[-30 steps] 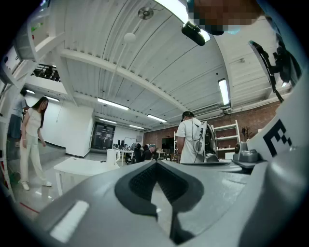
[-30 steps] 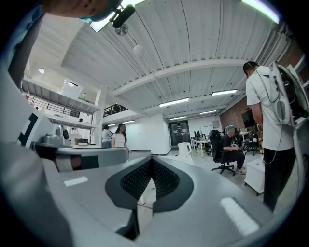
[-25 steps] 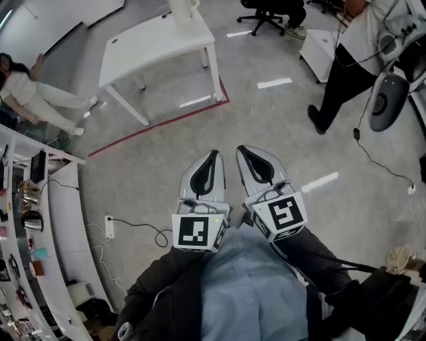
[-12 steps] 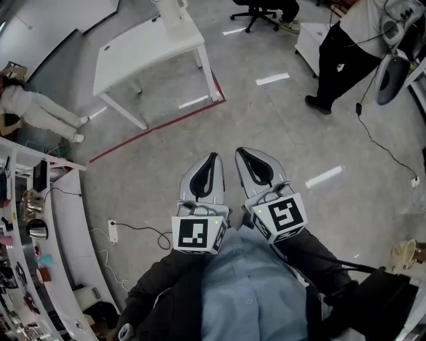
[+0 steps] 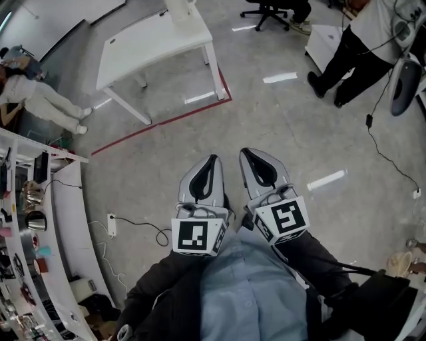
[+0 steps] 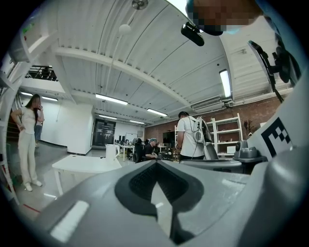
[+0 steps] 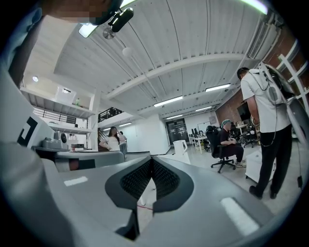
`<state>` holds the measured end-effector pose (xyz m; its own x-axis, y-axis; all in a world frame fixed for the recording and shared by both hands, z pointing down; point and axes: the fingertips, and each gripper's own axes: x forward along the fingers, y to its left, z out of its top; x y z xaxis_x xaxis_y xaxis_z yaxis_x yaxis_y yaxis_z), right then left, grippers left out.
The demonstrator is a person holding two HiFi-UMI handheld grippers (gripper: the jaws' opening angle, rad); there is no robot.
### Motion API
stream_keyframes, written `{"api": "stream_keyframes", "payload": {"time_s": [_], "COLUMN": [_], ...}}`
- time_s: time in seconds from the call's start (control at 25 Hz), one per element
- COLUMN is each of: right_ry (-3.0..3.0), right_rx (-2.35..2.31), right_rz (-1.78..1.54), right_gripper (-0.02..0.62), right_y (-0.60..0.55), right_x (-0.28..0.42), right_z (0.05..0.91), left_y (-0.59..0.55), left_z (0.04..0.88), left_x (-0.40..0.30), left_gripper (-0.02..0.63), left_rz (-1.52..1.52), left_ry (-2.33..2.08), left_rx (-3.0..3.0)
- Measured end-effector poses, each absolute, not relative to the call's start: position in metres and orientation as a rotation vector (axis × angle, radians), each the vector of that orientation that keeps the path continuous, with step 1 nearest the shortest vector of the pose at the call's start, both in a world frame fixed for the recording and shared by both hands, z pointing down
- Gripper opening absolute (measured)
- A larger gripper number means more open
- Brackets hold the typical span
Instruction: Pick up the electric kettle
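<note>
The white electric kettle stands on a white table at the top edge of the head view, far beyond both grippers. It is small in the left gripper view and in the right gripper view. My left gripper and right gripper are held side by side in front of the person's body, above bare floor. Both point level toward the table. The left gripper's jaws meet at the tips, and so do the right gripper's. Nothing is between either pair.
A red tape line runs on the floor in front of the table. A person stands at the upper right beside a trailing cable. Another person stands at the left, near shelves. A power strip lies by them.
Both grippers stay shut and side by side. The table and floor have shifted slightly in the head view, and the standing person at the right has stepped.
</note>
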<state>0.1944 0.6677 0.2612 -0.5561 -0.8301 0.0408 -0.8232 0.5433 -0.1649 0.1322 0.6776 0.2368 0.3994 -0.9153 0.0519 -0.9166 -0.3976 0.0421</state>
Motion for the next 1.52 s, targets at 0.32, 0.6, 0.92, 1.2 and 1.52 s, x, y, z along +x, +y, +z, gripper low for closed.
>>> {"api": "stream_keyframes", "payload": {"time_s": [0.32, 0.6, 0.92, 1.2, 1.52], "right_ry": [2.782, 2.821, 2.855, 2.876, 2.888], "right_rx": [-1.435, -1.437, -1.396, -1.359, -1.370], "right_rz": [-0.282, -0.307, -0.253, -0.182, -0.188], "right_gripper": [0.026, 0.026, 0.026, 0.026, 0.026], "right_y": [0.610, 0.544, 0.503, 0.467, 0.441], "right_x": [0.156, 0.124, 0.083, 0.046, 0.039], "right_z": [0.274, 0.280, 0.269, 0.252, 0.254], "left_y": [0.614, 0.549, 0.510, 0.480, 0.455], "left_z": [0.252, 0.258, 0.249, 0.239, 0.246], "left_x": [0.090, 0.058, 0.021, -0.017, -0.026], "left_gripper": [0.000, 0.000, 0.000, 0.000, 0.000], "left_rz": [-0.021, -0.055, -0.105, -0.144, -0.118], "left_ry": [-1.706, -1.714, -1.746, -1.768, -1.755], "left_rx": [2.506, 2.468, 2.460, 2.455, 2.422]}}
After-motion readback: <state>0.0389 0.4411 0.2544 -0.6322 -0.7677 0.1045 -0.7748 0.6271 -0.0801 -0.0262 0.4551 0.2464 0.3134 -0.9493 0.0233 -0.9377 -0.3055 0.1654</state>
